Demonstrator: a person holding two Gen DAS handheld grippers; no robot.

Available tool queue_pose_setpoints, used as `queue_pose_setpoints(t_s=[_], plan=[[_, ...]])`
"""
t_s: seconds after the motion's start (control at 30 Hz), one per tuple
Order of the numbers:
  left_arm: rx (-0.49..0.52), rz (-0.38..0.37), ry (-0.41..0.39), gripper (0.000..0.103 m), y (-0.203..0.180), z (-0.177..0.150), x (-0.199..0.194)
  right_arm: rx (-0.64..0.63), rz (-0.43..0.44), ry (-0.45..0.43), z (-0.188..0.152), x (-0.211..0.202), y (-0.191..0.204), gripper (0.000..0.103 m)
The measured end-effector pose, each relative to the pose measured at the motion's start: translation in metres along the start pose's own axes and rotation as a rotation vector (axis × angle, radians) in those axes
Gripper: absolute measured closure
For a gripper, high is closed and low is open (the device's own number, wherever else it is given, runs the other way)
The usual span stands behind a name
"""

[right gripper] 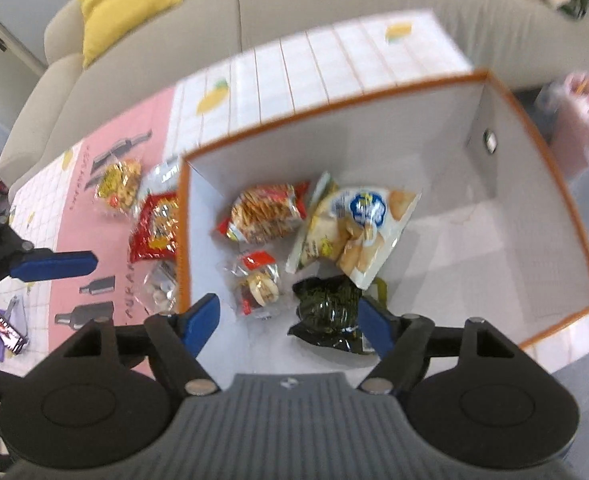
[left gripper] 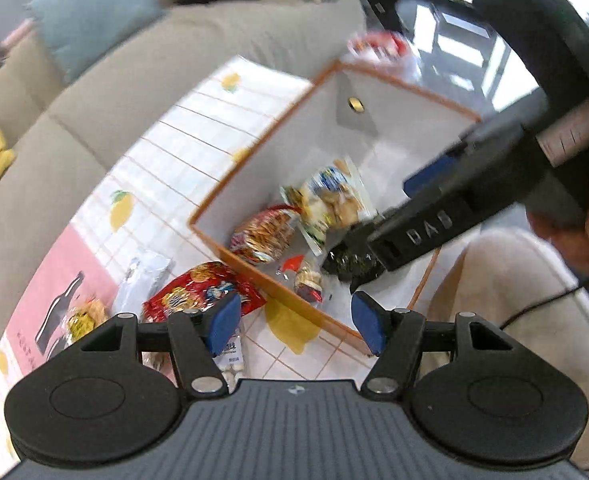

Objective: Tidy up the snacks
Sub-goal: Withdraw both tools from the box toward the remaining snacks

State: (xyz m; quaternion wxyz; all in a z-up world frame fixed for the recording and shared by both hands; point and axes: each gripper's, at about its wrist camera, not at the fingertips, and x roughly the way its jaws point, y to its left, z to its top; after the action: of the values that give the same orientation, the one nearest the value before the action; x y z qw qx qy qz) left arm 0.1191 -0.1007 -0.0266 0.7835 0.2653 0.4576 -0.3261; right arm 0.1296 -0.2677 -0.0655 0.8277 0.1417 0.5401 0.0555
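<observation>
A white storage box with orange rim [left gripper: 250, 272] [right gripper: 334, 108] stands on the table. Inside lie an orange cracker pack [right gripper: 264, 212] [left gripper: 264, 234], a white cookie bag [right gripper: 358, 228] [left gripper: 332, 200], a small clear red-topped pack [right gripper: 256, 282] [left gripper: 306, 278] and a dark green packet [right gripper: 326, 312] [left gripper: 348, 262]. My right gripper [right gripper: 290, 324] is open above the box, just over the dark packet; it also shows in the left wrist view [left gripper: 434, 216]. My left gripper [left gripper: 296, 322] is open and empty over the box's near rim. A red snack bag [left gripper: 198, 292] [right gripper: 156, 226] lies outside.
Outside the box on the pink and lemon-print tablecloth [right gripper: 286, 60] lie a yellow snack pack [right gripper: 118, 182], a silver pack [left gripper: 140, 280] and a clear pack of white pieces [right gripper: 160, 290]. A beige sofa [left gripper: 154, 64] with yellow and blue cushions stands behind.
</observation>
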Motion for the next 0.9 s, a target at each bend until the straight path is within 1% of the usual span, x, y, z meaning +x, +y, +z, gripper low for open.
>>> queue_pose_setpoints(t_s=[0.17, 0.3, 0.43, 0.5, 0.53, 0.6, 0.67, 0.77, 0.83, 0.9], plan=[[-0.154, 0.09, -0.105, 0.028, 0.01, -0.023, -0.031, -0.052, -0.036, -0.13, -0.022, -0.026, 0.031, 0.027], [-0.272, 0.111, -0.194, 0.028, 0.021, -0.051, -0.052, -0.073, -0.043, -0.212, -0.039, -0.037, 0.053, 0.027], [-0.374, 0.14, -0.248, 0.029, 0.035, -0.082, -0.065, -0.103, -0.037, -0.298, -0.059, -0.041, 0.077, 0.029], [-0.421, 0.15, -0.27, 0.029, 0.041, -0.097, -0.069, -0.126, -0.03, -0.34, -0.069, -0.04, 0.09, 0.035], [-0.449, 0.15, -0.278, 0.03, 0.045, -0.106, -0.067, -0.136, -0.027, -0.364, -0.074, -0.039, 0.096, 0.041], [-0.503, 0.145, -0.288, 0.036, 0.054, -0.121, -0.066, -0.155, -0.023, -0.4, -0.085, -0.033, 0.109, 0.047], [-0.558, 0.129, -0.287, 0.038, 0.062, -0.136, -0.062, -0.183, -0.023, -0.426, -0.095, -0.024, 0.12, 0.058], [-0.613, 0.115, -0.283, 0.042, 0.07, -0.151, -0.051, -0.228, -0.024, -0.461, -0.108, -0.009, 0.135, 0.065], [-0.609, 0.109, -0.279, 0.043, 0.07, -0.16, -0.045, -0.257, -0.025, -0.469, -0.115, 0.002, 0.144, 0.066], [-0.606, 0.103, -0.267, 0.047, 0.071, -0.165, -0.034, -0.3, -0.029, -0.473, -0.119, 0.014, 0.152, 0.066]])
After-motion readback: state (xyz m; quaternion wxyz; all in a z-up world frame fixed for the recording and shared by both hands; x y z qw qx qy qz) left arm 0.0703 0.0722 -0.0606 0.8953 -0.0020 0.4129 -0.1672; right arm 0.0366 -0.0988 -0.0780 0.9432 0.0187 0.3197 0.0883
